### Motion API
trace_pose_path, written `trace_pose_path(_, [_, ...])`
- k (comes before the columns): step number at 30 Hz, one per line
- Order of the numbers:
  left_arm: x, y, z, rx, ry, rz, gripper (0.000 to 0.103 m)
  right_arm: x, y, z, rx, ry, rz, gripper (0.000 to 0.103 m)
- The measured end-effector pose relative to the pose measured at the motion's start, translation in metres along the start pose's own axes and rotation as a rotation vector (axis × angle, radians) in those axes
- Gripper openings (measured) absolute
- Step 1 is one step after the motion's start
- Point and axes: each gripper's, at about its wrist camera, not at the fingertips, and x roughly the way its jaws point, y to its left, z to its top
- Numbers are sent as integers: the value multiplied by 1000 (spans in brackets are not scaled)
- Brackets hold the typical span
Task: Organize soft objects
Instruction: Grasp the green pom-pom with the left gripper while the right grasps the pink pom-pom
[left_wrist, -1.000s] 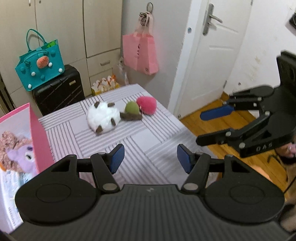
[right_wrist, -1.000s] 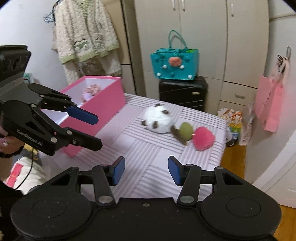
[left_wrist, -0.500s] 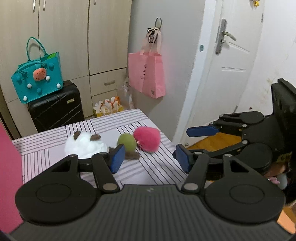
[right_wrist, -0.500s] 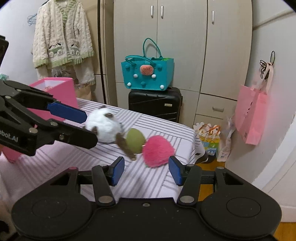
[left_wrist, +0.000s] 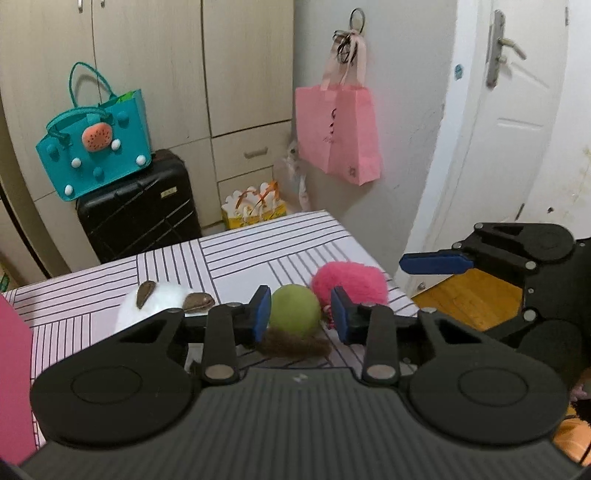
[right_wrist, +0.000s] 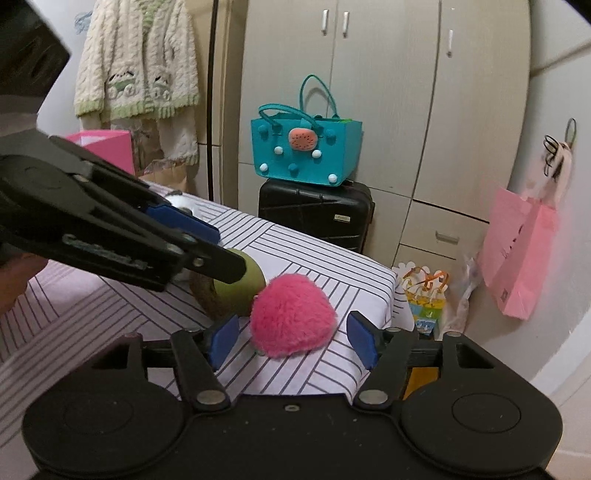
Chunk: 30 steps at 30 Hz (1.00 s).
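Three plush toys lie on the striped table (left_wrist: 240, 258): a white one with brown ears (left_wrist: 159, 301), a green and brown one (left_wrist: 293, 312) and a fluffy pink one (left_wrist: 351, 282). My left gripper (left_wrist: 300, 314) is open with its jaws on either side of the green toy, not closed on it. My right gripper (right_wrist: 291, 338) is open with the pink toy (right_wrist: 291, 317) between its jaws. The green toy (right_wrist: 242, 291) sits just left of it, partly behind the left gripper's fingers (right_wrist: 184, 225). The right gripper also shows in the left wrist view (left_wrist: 436, 264).
A pink box (right_wrist: 107, 147) stands at the table's far left. Beyond the table are a black suitcase (left_wrist: 136, 210) with a teal bag (left_wrist: 96, 144), a hanging pink bag (left_wrist: 338, 133), a white door (left_wrist: 506, 122) and a wooden floor (left_wrist: 469, 295).
Both grippers moved forward to the toys. The left gripper's jaws now flank the green toy; the right gripper's jaws now flank the pink toy.
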Motion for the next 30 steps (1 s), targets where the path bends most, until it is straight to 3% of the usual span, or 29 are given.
trace_pose_path(9, [25, 5, 1, -31, 46, 32, 34, 24, -8, -1, 14, 17, 28, 72])
trace_pose_path(16, [29, 5, -3, -31, 72, 19, 36, 28, -18, -4, 153, 15, 102, 72])
trace_pose_path(19, [31, 2, -4, -15, 59, 32, 35, 30, -14, -6, 125, 22, 70, 57])
trace_pose_path(30, [30, -5, -8, 16, 14, 57, 33, 22, -7, -8, 137, 11, 38, 53])
